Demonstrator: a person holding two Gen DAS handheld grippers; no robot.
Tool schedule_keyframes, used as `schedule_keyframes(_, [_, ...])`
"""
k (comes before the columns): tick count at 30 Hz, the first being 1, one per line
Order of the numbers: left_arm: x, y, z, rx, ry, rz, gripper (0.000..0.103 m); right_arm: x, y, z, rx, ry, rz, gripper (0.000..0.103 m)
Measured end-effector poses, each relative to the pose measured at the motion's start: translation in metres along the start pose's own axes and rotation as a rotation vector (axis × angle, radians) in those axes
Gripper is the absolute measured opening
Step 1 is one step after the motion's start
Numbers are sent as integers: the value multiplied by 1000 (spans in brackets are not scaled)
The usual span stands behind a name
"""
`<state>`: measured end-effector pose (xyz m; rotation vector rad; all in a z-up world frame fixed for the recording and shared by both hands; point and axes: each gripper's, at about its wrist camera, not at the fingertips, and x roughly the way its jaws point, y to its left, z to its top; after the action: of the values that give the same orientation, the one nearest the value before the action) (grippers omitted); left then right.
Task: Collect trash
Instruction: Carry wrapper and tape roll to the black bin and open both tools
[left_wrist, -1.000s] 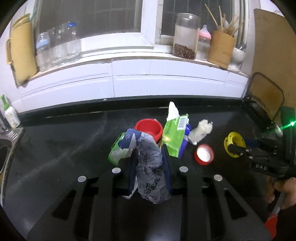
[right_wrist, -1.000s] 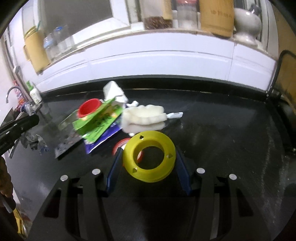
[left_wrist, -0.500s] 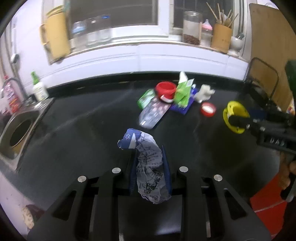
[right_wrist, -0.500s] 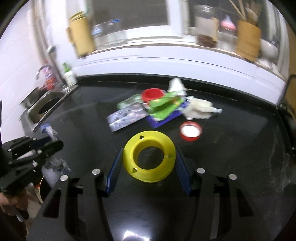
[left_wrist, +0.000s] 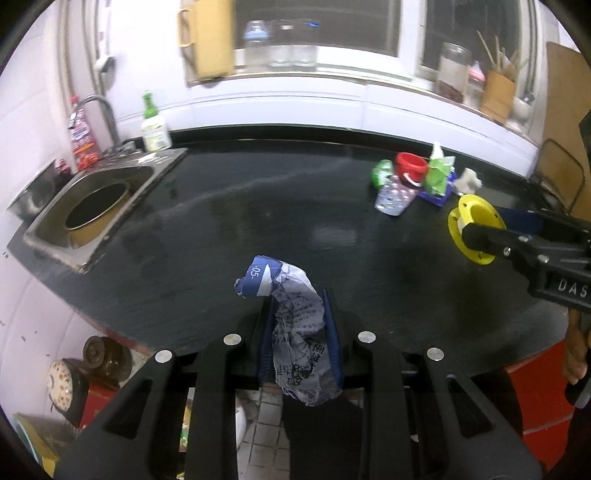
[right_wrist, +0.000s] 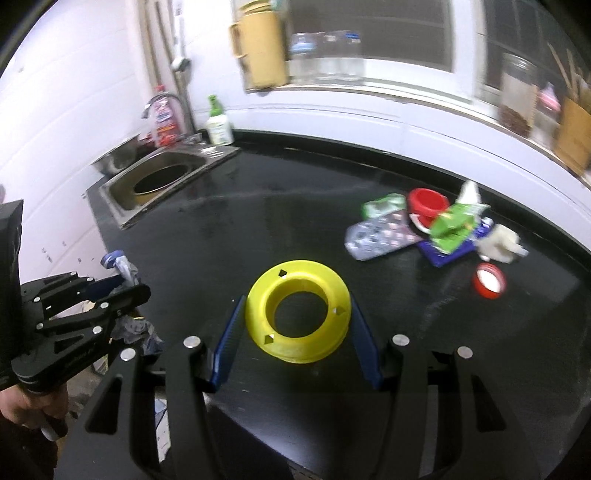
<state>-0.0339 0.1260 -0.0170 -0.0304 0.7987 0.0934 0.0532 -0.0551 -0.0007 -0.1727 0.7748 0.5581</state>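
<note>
the big black shiny counter (left_wrist: 229, 236) is mostly bare, with a steel sink (left_wrist: 92, 206) at its far left end. a small heap of trash is left on the far right part of the counter: a red round plastic cup (right_wrist: 428, 205), a green torn snack wrapper (right_wrist: 452, 225), a silver blister pack of pills (right_wrist: 380, 240), a white crumpled lump of tissue (right_wrist: 498, 245) and a red and white round lid (right_wrist: 489, 280). so the job is judged to be partly done, with two bits picked up and about five bits not yet picked up. no bin can be seen, so it cannot be told where the held bits are to be dropped.

the right claw (right_wrist: 295, 325) is spread about half way, and a yellow plastic ring like an empty tape spool (right_wrist: 297, 312) is pinched between its blue pads. the ring is held above the near part of the counter, well apart from the heap.

the left claw (left_wrist: 299, 332) is nearly pressed together, and a crumpled blue and grey printed paper wrapper (left_wrist: 295, 325) is squeezed in it. the wrapper is held over the near edge of the counter, with its loose end hanging down.
</note>
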Motion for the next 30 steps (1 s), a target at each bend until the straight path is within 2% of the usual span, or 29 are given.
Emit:
schedule_keyframes(4, [-10, 30, -12, -46, -5, 50, 25, 13, 41, 7, -51, 8, 78, 55])
schedule_keyframes(8, [-24, 68, -32, -106, -5, 113, 25, 34, 102, 11, -126, 35, 187, 55])
schedule_keyframes(15, [-43, 155, -96, -261, 42, 246, 25, 75, 209, 8, -222, 119, 391, 55])
schedule_keyframes(20, [-42, 205, -143, -359, 76, 296, 25, 111, 272, -7, -256, 220, 507, 55])
schedule_keyframes(24, [-30, 237, -177, -429, 108, 294, 25, 138, 310, -18, -286, 272, 536, 55])
schedule_keyframes(30, [-14, 252, -200, -473, 111, 285, 25, 178, 350, -35, -334, 335, 525, 55])
